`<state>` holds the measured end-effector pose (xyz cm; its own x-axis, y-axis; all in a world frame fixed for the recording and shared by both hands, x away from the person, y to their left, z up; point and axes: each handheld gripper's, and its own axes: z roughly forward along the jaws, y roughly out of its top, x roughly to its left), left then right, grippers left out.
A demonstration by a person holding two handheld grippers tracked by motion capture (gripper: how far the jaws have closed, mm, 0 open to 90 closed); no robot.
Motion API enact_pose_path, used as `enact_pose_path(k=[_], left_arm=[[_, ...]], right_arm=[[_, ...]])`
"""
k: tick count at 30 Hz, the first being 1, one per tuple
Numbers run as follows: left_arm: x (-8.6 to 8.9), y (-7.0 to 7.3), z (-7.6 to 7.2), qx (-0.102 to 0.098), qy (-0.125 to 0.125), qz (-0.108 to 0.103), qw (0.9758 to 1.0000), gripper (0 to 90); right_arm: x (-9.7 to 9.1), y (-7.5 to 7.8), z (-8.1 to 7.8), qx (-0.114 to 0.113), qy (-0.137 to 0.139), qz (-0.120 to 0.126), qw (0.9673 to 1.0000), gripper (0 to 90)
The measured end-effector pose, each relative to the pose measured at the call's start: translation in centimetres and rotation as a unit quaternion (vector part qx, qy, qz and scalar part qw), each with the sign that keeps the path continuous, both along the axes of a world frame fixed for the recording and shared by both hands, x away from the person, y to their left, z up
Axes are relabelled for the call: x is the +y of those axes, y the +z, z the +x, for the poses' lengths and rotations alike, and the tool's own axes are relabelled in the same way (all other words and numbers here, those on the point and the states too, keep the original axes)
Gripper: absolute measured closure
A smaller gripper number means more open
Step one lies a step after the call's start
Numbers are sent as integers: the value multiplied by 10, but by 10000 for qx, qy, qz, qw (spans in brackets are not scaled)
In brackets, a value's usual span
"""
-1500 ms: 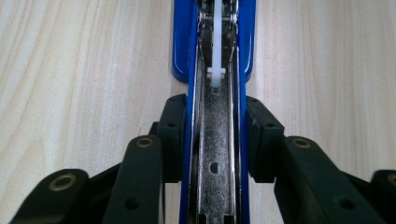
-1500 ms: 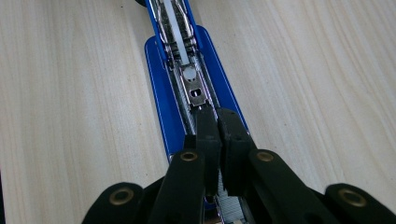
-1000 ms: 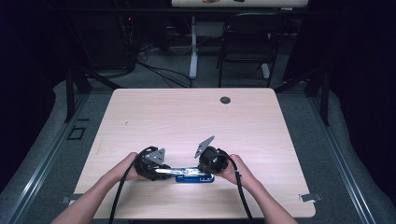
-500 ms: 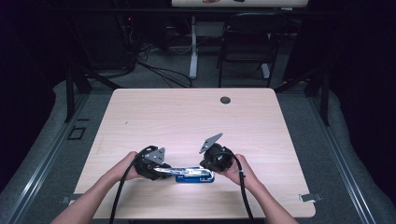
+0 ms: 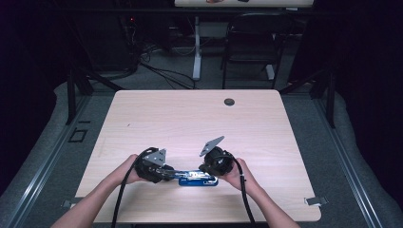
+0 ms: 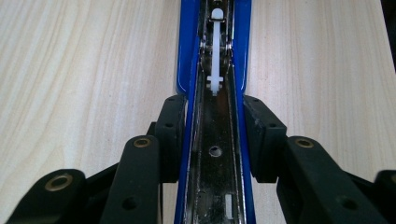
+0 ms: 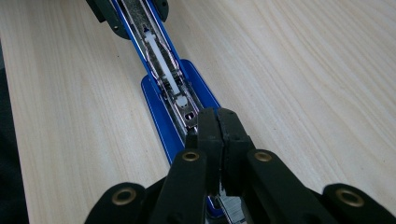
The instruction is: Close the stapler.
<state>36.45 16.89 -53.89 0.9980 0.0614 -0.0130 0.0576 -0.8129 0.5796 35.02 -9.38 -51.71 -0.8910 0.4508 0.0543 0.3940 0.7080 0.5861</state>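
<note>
While the blue stapler [image 5: 198, 178] is lying opened out near the front edge of the table [image 5: 190, 123], we are clamping its metal channel from both sides with the left gripper [image 6: 215, 140], the pads pressing on its blue flanks left of the white pusher [image 6: 216, 51]. Moving rightward along the stapler, we are keeping the right gripper [image 7: 218, 140] clenched, its jaws pinched together over the stapler's far end, where what looks like a strip of staples [image 7: 231, 205] is peeking out beneath them; whether they are nipping anything, we cannot tell. We are judging the stapler stiff, fairly light and slick on its plated rail, so the painted sides are giving the surer hold. Beyond the stapler, the pale wood top is lying bare up to a dark round grommet [image 5: 229, 101], and farther back a folding chair [image 5: 252, 42] is standing in a dim room.
</note>
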Motion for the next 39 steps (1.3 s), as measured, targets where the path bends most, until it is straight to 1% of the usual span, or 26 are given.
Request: enact_pose_path(k=[2,3,4,5,6,7,8,10,11,13,15,18,20,22,23,24,25,27,28,30,32,35,36,37,38,39], left_arm=[[0,0,0,-21,35,-14,10000,634],[0,0,0,-3,29,3,10000,633],[0,1,-1,-23,31,21,10000,633],[0,1,-1,-16,36,21,10000,633],[-1,2,-1,-1,42,43,10000,634],[-1,2,-1,-21,46,67,10000,634],[-1,2,-1,-22,55,71,10000,632],[-2,2,-2,-35,107,47,9999,624],[-2,2,-2,-29,109,48,9999,623],[-2,2,-2,-34,115,45,9999,624],[-2,3,-2,-33,100,57,9999,625],[-2,3,-3,-87,93,30,9999,626],[-2,5,-3,-113,75,25,9999,624],[-2,5,-3,-127,98,4,9999,622],[-2,6,-3,-89,91,2,9999,620],[-2,6,-3,-93,90,-2,9999,619],[-2,6,-3,-97,110,-24,9999,618],[-2,6,-3,-103,118,-64,9999,619],[-2,6,-3,-95,120,-71,9999,619],[-3,7,-4,-115,117,-80,9998,622],[-3,8,-4,-106,113,-78,9999,622],[-4,9,-4,-136,141,-153,9997,619],[-4,10,-4,-113,153,-164,9997,619],[-4,10,-4,-107,155,-175,9997,620],[-4,10,-4,-104,159,-182,9997,620],[-4,10,-4,-75,147,-181,9997,620]], right_arm=[[1,0,0,-11,17,11,10000,895],[2,-1,-1,-9,-4,51,10000,895],[3,0,-1,-39,7,18,10000,895],[3,0,-2,-33,-8,66,10000,895],[4,1,-2,-53,36,44,10000,895],[4,1,-2,-57,-8,96,9999,895],[5,1,-2,-68,17,77,9999,893],[5,1,-2,-74,23,99,9999,894],[6,1,-3,-74,-3,150,9999,894],[6,1,-3,-87,16,135,9999,896],[7,2,-4,-85,-5,180,9998,900],[10,3,-3,-126,36,206,9997,900],[12,3,-4,-96,21,309,9995,900],[14,3,-3,-114,79,284,9995,900],[16,3,-4,-100,69,290,9995,900],[17,2,-4,-97,71,323,9994,900],[18,2,-3,-101,125,290,9995,900],[20,0,-4,-92,103,332,9994,900],[21,0,-3,-96,138,288,9994,900],[24,-1,-4,-93,130,346,9993,900],[27,-1,-4,-96,179,334,9992,900],[32,-2,-4,-117,259,322,9991,900],[34,-3,-5,-106,226,382,9990,900],[35,-2,-4,-112,269,335,9990,900],[36,-3,-5,-122,238,390,9989,900],[37,-3,-5,-115,254,394,9988,900]])
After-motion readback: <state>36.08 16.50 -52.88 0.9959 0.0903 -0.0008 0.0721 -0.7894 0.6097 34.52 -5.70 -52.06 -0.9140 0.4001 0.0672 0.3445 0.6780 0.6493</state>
